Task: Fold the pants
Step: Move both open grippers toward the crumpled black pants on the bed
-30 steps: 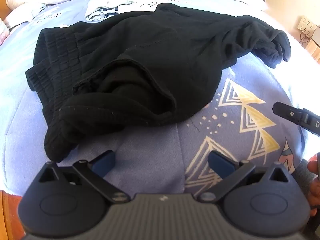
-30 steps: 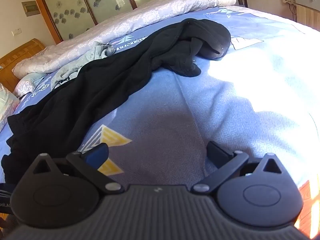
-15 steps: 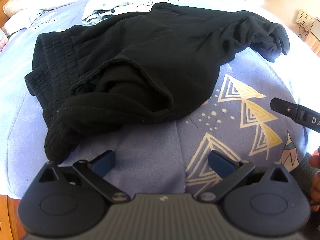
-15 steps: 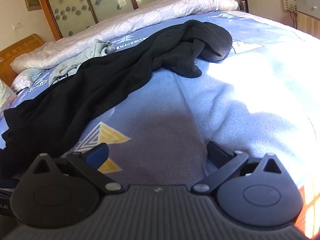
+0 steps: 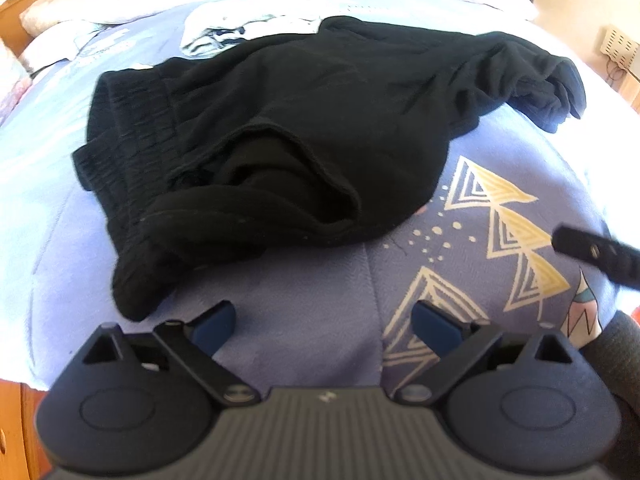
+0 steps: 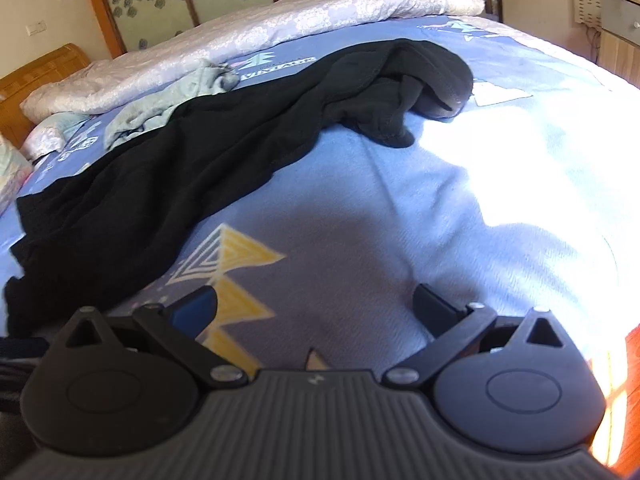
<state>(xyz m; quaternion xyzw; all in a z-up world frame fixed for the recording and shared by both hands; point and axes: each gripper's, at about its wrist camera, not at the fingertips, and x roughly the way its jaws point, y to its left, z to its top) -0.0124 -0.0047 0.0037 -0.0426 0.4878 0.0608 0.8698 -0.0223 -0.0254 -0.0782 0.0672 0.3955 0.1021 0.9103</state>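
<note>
Left gripper (image 5: 322, 322) hangs spread wide over bare blue bedsheet (image 5: 280, 280), nothing between its pads, just short of the crumpled black pants (image 5: 304, 128). Right gripper (image 6: 316, 308) is likewise spread and empty, over the sheet's triangle print (image 6: 232, 264), with the pants running off diagonally toward the far side of the bed.

We judge the fold has not started: the pants lie in a heap, ribbed waistband (image 5: 120, 120) bunched at the left, one leg end (image 6: 416, 76) rumpled well away at the far right. For the step in hand, we want to flatten first. We take the waistband near its corner with the left, catching both fabric layers, and reach the right out to the leg end, then pull the two apart so the legs stack straight. We pinch deep enough that the soft knit does not slip, and keep the pull low along the sheet so it does not drag.

Hard to make out: black on black hides the seams, so we cannot tell where the second leg lies or which side faces up. A pale garment (image 6: 168, 100) lies partly under or behind the pants; which, we cannot tell. Sun glare washes out the sheet at right. Both views show motion blur.
</note>
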